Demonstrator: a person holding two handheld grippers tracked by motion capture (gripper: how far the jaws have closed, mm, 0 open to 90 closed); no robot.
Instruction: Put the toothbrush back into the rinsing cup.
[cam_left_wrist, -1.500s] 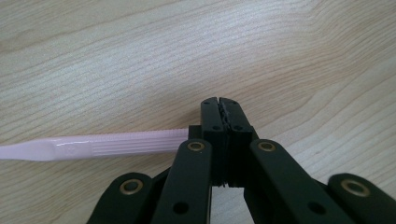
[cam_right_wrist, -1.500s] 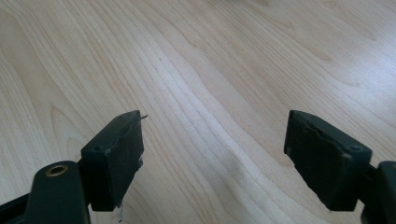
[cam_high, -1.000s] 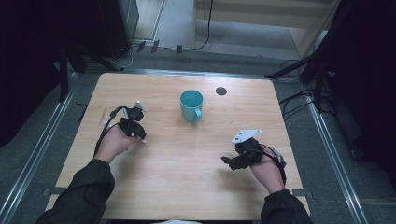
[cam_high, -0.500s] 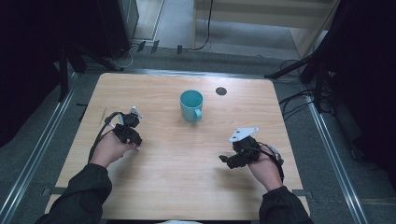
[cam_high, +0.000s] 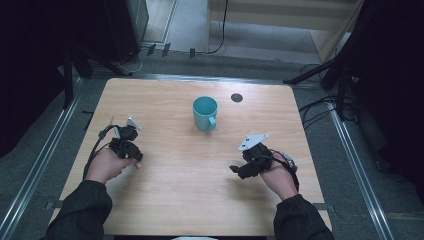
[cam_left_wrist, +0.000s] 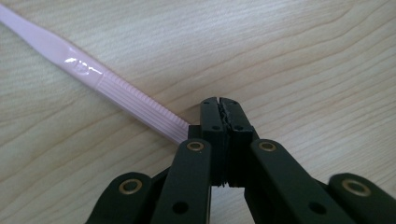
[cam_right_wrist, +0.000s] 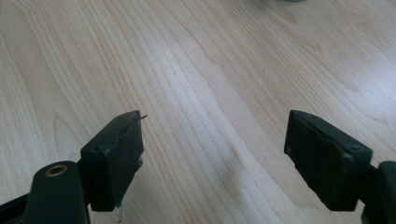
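One teal mug (cam_high: 205, 113), one pink plastic stick (cam_left_wrist: 107, 87), one dark disc (cam_high: 237, 97), two grippers.

no readable text, labels or numbers anywhere

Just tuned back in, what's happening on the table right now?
A person works at a wooden table with a gripper in each hand. The left gripper is shut on the end of a thin pink ribbed handle, possibly a toothbrush, which lies low across the wood. The right gripper is open with nothing between its jaws, resting near the table's right side. A teal mug stands upright and untouched mid-table, toward the far edge.
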